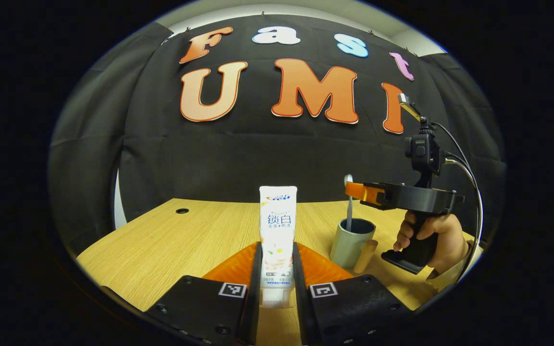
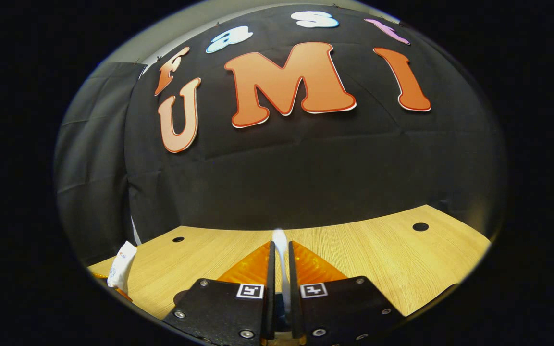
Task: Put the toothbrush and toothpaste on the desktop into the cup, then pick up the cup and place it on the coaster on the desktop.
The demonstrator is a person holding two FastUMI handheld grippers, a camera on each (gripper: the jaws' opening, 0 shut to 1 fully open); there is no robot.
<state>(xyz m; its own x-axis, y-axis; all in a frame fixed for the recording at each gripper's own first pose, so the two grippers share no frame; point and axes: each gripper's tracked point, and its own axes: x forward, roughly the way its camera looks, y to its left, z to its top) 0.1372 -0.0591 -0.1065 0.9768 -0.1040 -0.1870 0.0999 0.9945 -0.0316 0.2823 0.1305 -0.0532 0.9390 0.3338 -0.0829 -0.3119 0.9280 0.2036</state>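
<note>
Left gripper, bottom centre of the left gripper view: clenched on the toothpaste, tube standing upright between both fingers, lifted above the desktop.

Right gripper, right of centre in the same view: holding the toothbrush upright, lower end already inside the cup. In the right gripper view its fingers are nearly closed on the pale toothbrush at bottom centre; looks pinched on both sides. A hand is gripping the handle at lower right.

Cup is sitting on the desktop lower right of centre, a tan cylinder-like piece touching its base; cannot tell what it is. Coaster not identified.

Judgement: brush is being released into the cup, paste going in next. Advice: free the brush low so it is not bouncing out, clear the right gripper upward, then bring the tube over the rim, keep it vertical, lower before opening. Risk: tube knocking the brush or tipping the light cup.
</note>
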